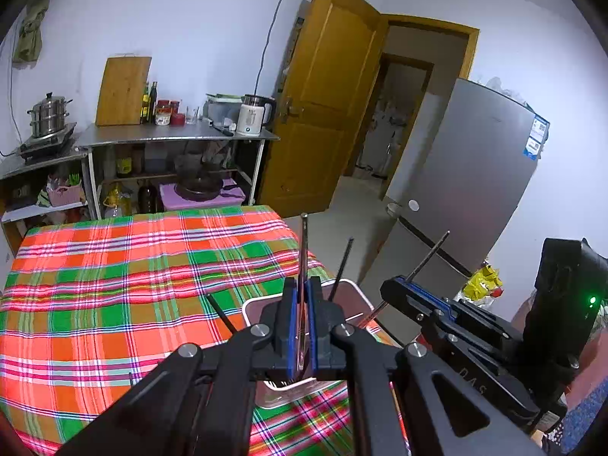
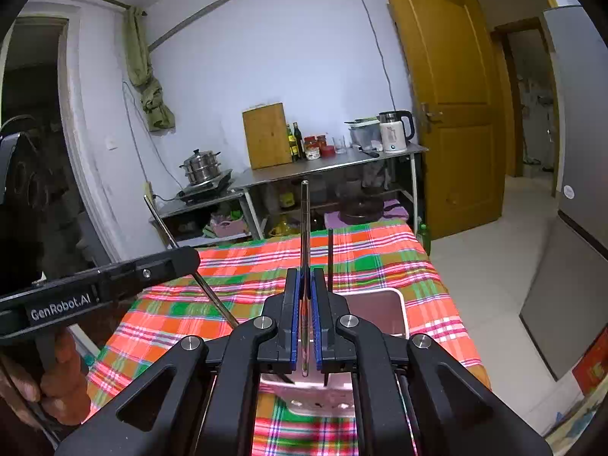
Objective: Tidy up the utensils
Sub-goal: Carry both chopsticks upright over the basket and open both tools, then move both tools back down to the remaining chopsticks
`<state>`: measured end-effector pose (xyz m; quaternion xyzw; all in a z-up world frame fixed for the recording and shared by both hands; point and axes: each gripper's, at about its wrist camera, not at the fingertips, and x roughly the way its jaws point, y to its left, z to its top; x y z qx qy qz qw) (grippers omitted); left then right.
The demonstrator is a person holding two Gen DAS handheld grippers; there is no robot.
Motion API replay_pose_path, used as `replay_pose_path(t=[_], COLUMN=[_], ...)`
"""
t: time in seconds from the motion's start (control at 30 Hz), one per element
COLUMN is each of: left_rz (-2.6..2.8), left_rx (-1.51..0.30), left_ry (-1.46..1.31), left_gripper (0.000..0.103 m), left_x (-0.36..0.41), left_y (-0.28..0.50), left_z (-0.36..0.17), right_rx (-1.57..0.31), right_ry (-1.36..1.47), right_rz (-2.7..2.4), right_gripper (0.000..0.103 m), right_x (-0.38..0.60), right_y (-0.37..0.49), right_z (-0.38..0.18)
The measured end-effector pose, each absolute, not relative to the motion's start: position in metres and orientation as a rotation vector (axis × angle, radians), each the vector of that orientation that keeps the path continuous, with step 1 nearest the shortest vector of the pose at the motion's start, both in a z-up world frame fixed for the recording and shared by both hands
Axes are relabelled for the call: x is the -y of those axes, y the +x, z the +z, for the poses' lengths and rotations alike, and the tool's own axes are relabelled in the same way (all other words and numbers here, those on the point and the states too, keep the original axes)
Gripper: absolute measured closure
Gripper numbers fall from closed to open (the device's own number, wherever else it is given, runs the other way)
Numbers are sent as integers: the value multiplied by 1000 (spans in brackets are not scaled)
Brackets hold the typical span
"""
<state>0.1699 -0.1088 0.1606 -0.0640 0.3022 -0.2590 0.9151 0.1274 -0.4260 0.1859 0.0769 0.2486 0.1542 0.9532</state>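
Note:
Both grippers hang over a white utensil holder (image 1: 351,285) (image 2: 395,304) on the plaid-covered table (image 1: 133,285). My left gripper (image 1: 303,283) (image 2: 190,256) is shut on a slim metal chopstick (image 1: 304,243) (image 2: 159,220) that points up and away. Close on its right, my right gripper (image 2: 306,273) (image 1: 395,285) is shut on a second metal chopstick (image 2: 304,224) (image 1: 429,254). A black chopstick (image 1: 344,262) (image 2: 330,258) stands in the holder, and another dark stick (image 1: 220,313) leans out to its left. The holder's inside is mostly hidden by the grippers.
A steel shelf (image 1: 178,138) behind the table carries a steamer pot (image 1: 49,116), a cutting board (image 1: 122,91), bottles, jars and a kettle (image 1: 252,114). An open wooden door (image 1: 323,106) and a grey fridge (image 1: 467,174) stand to the right. A hand (image 2: 57,380) holds the left gripper.

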Motion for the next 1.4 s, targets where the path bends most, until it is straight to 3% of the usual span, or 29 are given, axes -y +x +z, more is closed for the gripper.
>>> replay_pose_path(t=[0.43, 0.87, 1.03, 1.4], left_rz=[-505, -503, -490, -444], left_rx=[-727, -728, -699, -647], left_ry=[-117, -120, -125, -124], left_gripper=[97, 96, 81, 69], left_x=[115, 111, 101, 76], left_y=[185, 178, 169, 135], left_z=[104, 98, 104, 108], right_rx=[-625, -672, -658, -610], right_ry=[154, 146, 143, 143], right_rz=[312, 315, 317, 321], right_gripper=[97, 93, 91, 88], right_x=[422, 422, 423, 423], right_y=[154, 157, 153, 127], right_z=[130, 115, 118, 127])
